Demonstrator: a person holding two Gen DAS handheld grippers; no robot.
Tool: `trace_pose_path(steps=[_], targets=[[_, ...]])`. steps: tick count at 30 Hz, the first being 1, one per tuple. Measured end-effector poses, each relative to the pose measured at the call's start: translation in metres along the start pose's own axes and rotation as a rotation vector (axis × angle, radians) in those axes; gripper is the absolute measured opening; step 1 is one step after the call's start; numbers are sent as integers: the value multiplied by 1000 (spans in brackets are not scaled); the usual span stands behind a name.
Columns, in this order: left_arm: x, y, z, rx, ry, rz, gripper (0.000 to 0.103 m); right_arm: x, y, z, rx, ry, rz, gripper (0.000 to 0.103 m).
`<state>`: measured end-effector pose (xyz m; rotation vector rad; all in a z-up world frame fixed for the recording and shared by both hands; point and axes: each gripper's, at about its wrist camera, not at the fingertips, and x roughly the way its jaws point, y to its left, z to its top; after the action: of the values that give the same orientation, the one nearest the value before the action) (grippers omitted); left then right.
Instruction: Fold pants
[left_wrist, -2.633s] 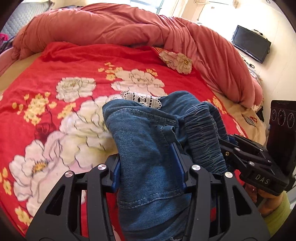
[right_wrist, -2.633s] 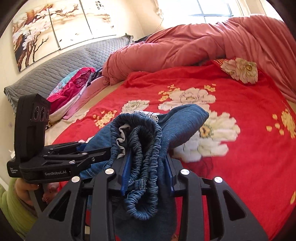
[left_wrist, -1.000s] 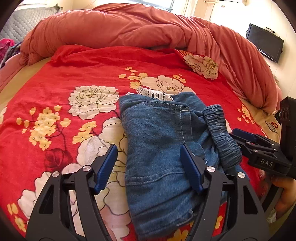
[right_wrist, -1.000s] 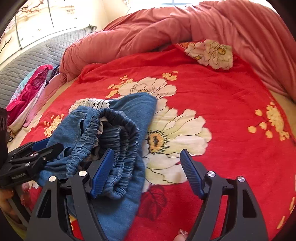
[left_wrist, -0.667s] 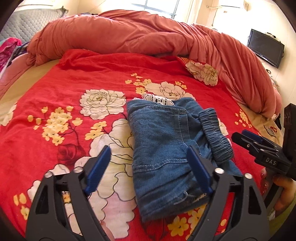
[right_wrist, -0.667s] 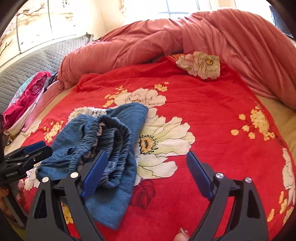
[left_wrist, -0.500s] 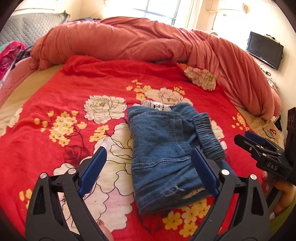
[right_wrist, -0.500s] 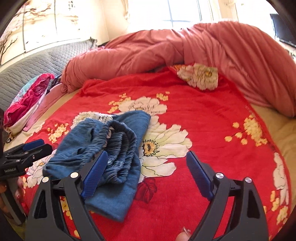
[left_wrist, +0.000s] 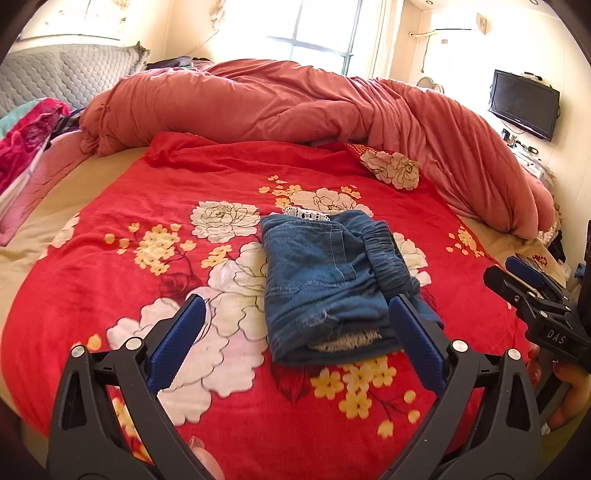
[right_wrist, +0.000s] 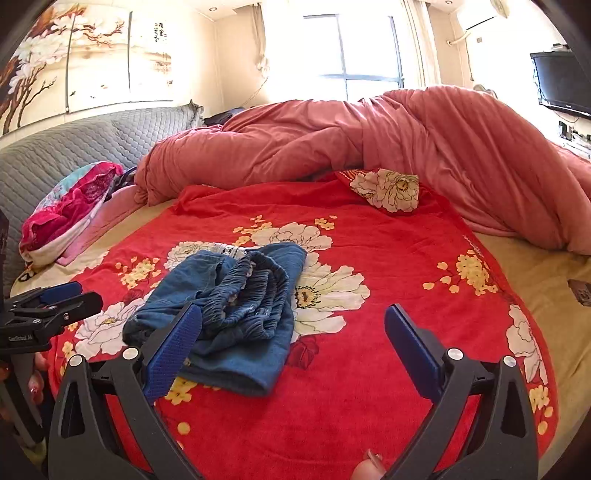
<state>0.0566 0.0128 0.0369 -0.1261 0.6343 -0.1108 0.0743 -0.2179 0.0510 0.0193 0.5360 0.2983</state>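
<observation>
While I hover above the bed: both grippers carry nothing.
Pants (left_wrist: 328, 284): folded denim bundle lying on the red floral blanket (left_wrist: 147, 206), near its middle.
Left gripper (left_wrist: 295, 332): my fingers spread wide, clear of the pants.
Right gripper (right_wrist: 293, 332): fingers wide, pants just beyond my left finger (right_wrist: 173, 345).
Far side: bunched pink duvet (right_wrist: 332, 140).

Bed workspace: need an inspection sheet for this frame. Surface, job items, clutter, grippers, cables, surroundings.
Surface: red floral blanket spread over the bed.
Job's things: jeans folded into a compact stack on the blanket, elastic waistband on top.
Clutter: pink clothes pile at the headboard side; bunched pink duvet behind.
Grippers: left gripper open, empty; right gripper open, empty; neither touches the jeans.
Cables: nothing seen.
Surroundings: wall TV, window, wall painting.
</observation>
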Motion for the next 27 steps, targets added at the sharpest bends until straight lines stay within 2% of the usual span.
trace_pose_path(steps=[11,27], targets=[[-28,2,-14,-8,-12,21,94,-29,18,-14,-32,-4,20,98],[-31,-4,-46,-8,57,12,94,-44,24,-37,-48,40,11,98]])
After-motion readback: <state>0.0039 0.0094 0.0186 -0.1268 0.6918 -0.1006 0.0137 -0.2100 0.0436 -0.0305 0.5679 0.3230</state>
